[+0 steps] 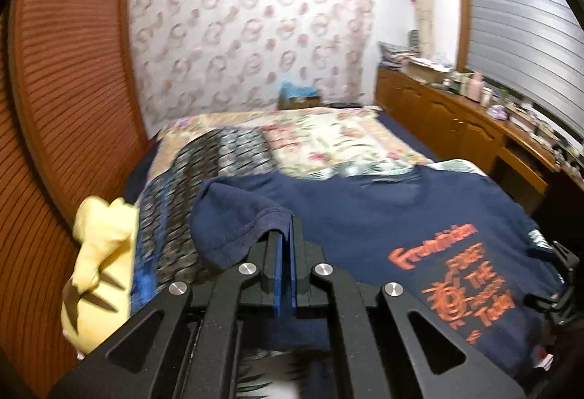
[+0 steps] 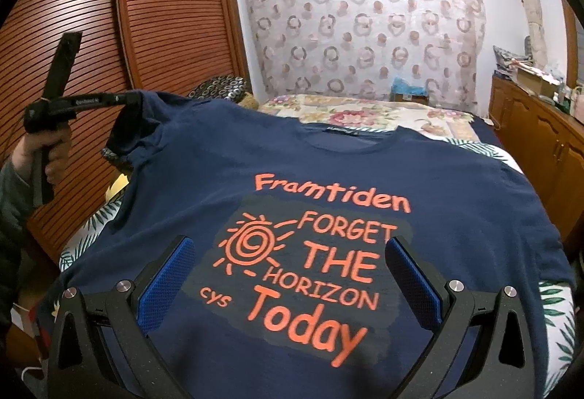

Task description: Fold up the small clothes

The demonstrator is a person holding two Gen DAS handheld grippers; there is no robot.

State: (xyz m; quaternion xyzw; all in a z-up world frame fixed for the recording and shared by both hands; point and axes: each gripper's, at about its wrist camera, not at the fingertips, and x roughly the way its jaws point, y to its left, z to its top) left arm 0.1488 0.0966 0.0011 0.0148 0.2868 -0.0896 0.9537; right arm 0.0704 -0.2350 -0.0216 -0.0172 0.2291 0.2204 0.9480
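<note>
A navy T-shirt (image 1: 365,213) (image 2: 328,161) with orange print lies face up on the bed, collar at the far side. My left gripper (image 1: 283,234) is shut on the hem of its left sleeve (image 1: 233,213), and the cloth drapes over the closed blue pads. In the right wrist view the left gripper (image 2: 126,99) holds that sleeve (image 2: 146,121) lifted off the bed at the shirt's upper left. My right gripper (image 2: 288,245) stands open just above the printed chest, with a blue pad on either side of the lettering and nothing pinched.
A yellow garment (image 1: 98,253) lies at the bed's left edge beside a dark patterned blanket (image 1: 219,158). Beyond the shirt is a floral bedspread (image 1: 328,139). Louvred wooden doors (image 2: 73,15) stand at the left, a cluttered wooden cabinet (image 1: 456,129) at the right. A person's hand (image 2: 54,158) grips the left tool.
</note>
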